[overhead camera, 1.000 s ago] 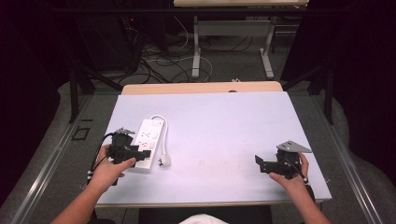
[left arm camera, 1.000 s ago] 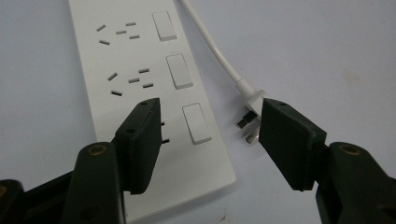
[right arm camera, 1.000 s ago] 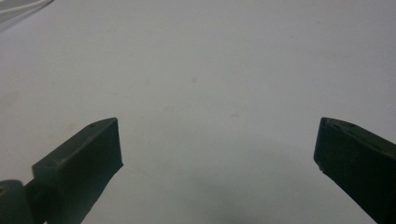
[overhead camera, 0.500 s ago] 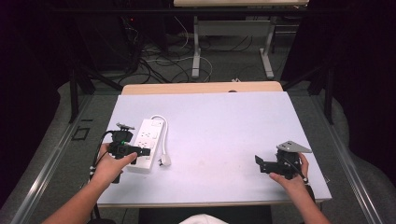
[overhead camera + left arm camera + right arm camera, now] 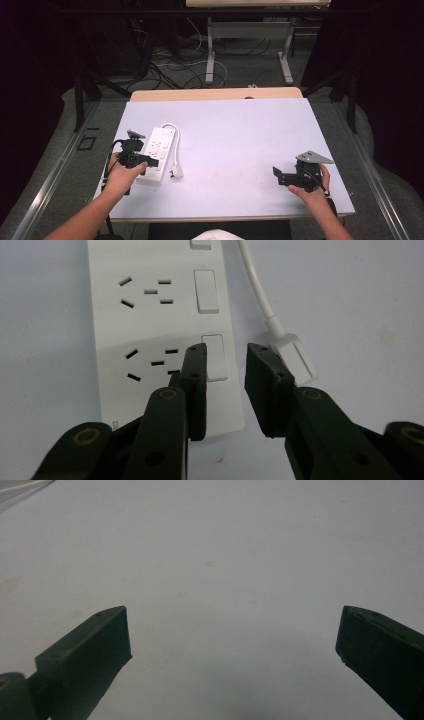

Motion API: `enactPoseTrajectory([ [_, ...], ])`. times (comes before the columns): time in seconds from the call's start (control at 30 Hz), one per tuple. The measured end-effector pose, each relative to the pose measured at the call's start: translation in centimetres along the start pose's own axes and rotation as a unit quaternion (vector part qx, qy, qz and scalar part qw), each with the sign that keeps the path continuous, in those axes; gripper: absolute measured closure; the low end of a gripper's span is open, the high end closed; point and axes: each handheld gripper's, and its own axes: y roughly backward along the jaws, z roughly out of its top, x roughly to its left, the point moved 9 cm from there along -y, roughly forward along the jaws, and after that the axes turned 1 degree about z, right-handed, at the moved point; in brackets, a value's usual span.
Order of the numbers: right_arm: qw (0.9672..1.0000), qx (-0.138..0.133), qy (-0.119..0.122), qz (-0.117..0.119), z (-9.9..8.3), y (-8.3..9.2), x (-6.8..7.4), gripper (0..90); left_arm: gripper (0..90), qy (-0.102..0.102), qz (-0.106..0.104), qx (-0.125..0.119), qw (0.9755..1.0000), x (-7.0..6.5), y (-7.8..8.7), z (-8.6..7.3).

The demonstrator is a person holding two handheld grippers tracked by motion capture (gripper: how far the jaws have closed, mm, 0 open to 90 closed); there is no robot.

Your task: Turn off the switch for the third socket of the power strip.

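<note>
I see my left gripper has two black jaws with flat block tips and brass-coloured rivets at the joints. My right gripper is also black, with a grey three-cornered plate on top. Both forearms are bare, without sleeves.

Pale lavender table with a white power strip (cord and plug alongside) near its left edge.

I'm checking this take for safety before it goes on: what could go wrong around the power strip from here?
The left gripper has just been narrowing over the power strip, its fingers astride a rocker switch without gripping it. A fingertip could flip that switch by accident, or skid off and shove the strip. The plug beside it could snag the other finger.
</note>
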Motion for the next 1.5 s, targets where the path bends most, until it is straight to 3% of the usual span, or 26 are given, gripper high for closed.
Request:
enactPoseTrajectory([
  [0.33, 1.0, 0.001, -0.001, 0.001, 0.0, 0.0, 0.0, 0.7, 85.1, 0.025, -0.012, 0.014, 0.9995, 0.2, -0.7, -0.1],
  [0.53, 1.0, 0.001, -0.004, 0.001, 0.0, 0.1, 0.0, 0.7, 89.8, 0.026, -0.016, 0.014, 0.9994, 0.3, -1.0, -0.1],
  [0.9, 1.0, 0.001, -0.006, 0.001, 0.0, 0.1, 0.0, 0.7, 89.9, 0.036, -0.029, 0.026, 0.9986, 0.3, -1.8, -0.5],
  [1.3, 1.0, 0.001, -0.004, 0.001, 0.0, 0.1, 0.0, 0.8, 89.9, 0.053, -0.042, 0.018, 0.9975, 0.3, -2.4, -0.5],
  [1.37, 1.0, 0.001, -0.003, 0.001, 0.0, 0.0, 0.0, 0.9, 89.9, 0.043, -0.04, 0.02, 0.9981, 0.6, -2.3, -0.5],
  [1.43, 1.0, 0.002, -0.001, 0.001, 0.0, 0.0, 0.0, 0.9, 89.9, 0.051, -0.046, 0.025, 0.9973, 0.5, -2.3, -0.6],
  [1.5, 1.0, 0.002, -0.001, 0.002, 0.0, 0.1, 0.1, 0.9, 89.9, 0.042, -0.043, 0.024, 0.9979, 0.7, -2.3, -0.6],
])
